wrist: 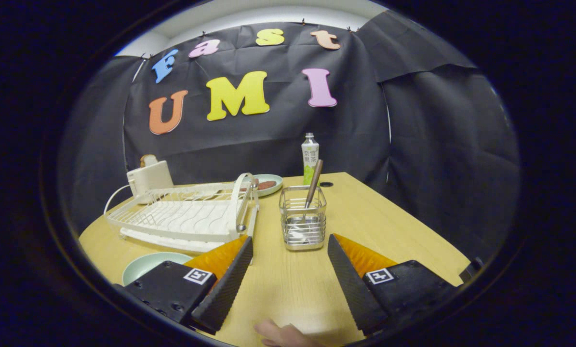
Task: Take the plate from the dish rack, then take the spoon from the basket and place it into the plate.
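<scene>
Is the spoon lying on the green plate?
No, the spoon stands in the wire basket, just ahead of the open fingers.

We are counting on the bench one dish rack, one wire basket holding one spoon, two plates, one bottle, one toaster, and two open fingers.

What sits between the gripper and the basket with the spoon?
Nothing: in the gripper view, only bare table lies between the open gripper and the basket just ahead, spoon standing in it.
</scene>
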`<state>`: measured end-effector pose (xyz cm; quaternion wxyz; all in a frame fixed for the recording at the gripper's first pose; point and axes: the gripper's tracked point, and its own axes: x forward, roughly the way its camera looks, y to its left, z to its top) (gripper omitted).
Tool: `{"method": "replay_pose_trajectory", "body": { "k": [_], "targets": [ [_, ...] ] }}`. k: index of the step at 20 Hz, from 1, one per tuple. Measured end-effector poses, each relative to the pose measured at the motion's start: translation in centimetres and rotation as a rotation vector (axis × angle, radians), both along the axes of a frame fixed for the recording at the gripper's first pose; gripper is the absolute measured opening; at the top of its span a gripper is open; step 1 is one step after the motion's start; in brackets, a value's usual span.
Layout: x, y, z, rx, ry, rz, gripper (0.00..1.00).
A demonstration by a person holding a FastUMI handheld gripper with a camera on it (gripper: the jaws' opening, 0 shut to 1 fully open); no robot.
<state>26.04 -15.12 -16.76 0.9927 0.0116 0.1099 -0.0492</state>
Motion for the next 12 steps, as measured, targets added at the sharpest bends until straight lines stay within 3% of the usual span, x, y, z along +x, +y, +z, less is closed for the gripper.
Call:
{"method": "replay_pose_trajectory", "body": {
  "k": [4,9,12],
  "targets": [
    [3.5,-1.3,2.6,-0.004,-0.055,0.027,1.0],
    [9.0,-2.3,4.7,0.078,0.002,0.083,1.0],
    [11.7,-2.6,4.8,0.053,0.053,0.101,0.99]
  ]
}}
